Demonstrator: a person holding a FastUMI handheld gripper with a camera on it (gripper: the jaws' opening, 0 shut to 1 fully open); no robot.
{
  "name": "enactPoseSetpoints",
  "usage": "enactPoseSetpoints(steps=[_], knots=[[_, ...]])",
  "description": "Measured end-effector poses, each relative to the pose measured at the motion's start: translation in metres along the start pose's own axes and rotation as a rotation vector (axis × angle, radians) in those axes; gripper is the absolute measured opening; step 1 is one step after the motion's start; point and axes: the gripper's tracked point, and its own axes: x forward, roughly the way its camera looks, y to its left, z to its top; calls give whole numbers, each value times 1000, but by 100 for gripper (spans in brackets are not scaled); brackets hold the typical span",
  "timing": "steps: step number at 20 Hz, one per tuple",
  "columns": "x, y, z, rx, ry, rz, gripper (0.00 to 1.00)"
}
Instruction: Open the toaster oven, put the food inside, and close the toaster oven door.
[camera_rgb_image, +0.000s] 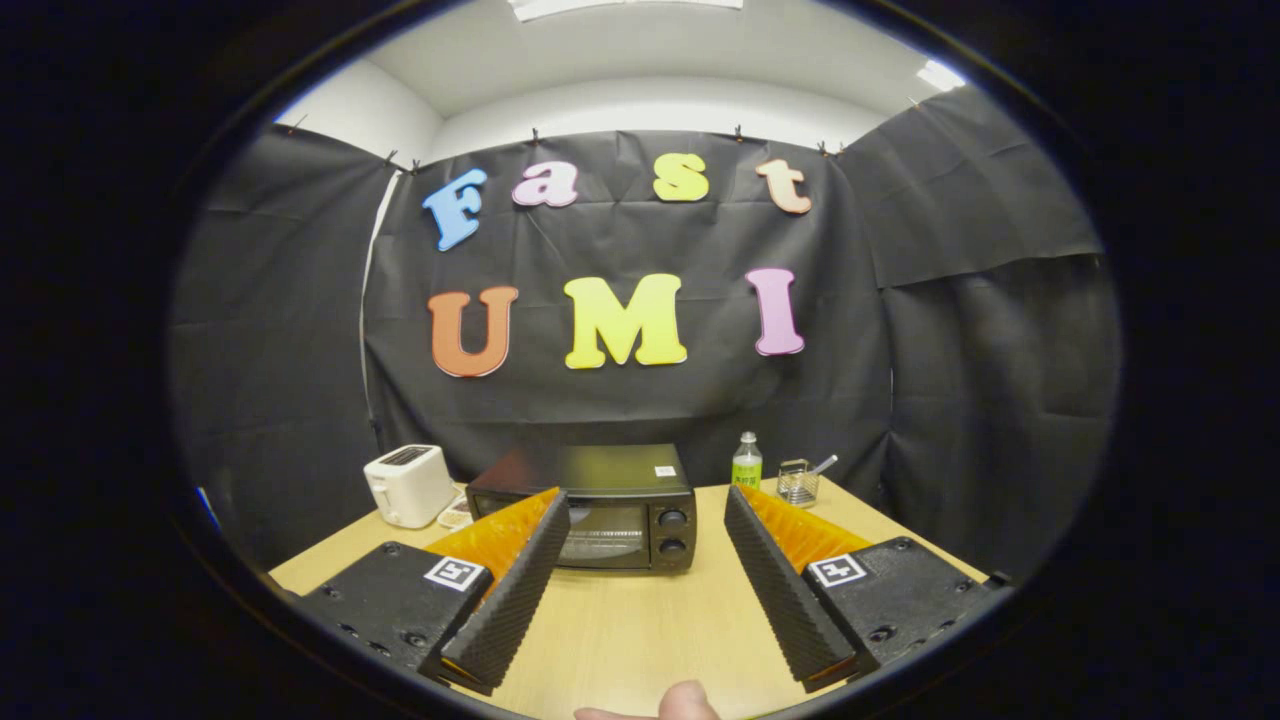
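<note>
A black toaster oven (600, 505) stands at the far side of the wooden table (640, 620), door closed, two knobs on its right side. It sits beyond my fingers, slightly left of the gap. My gripper (648, 500) is open wide, held above the table with nothing between the fingers; the left fingertip overlaps the oven's front. Beside the oven's left corner lies a small plate with food (457, 515), mostly hidden behind the left finger.
A white pop-up toaster (407, 484) stands left of the oven. Right of it are a green-labelled bottle (746, 462) and a small clear holder with a utensil (799, 483). A fingertip (685, 702) shows near me.
</note>
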Motion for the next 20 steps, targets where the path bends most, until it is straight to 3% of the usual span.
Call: enactPoseSetpoints(steps=[20], knots=[[23, 17, 5, -42, 12, 12, 100]])
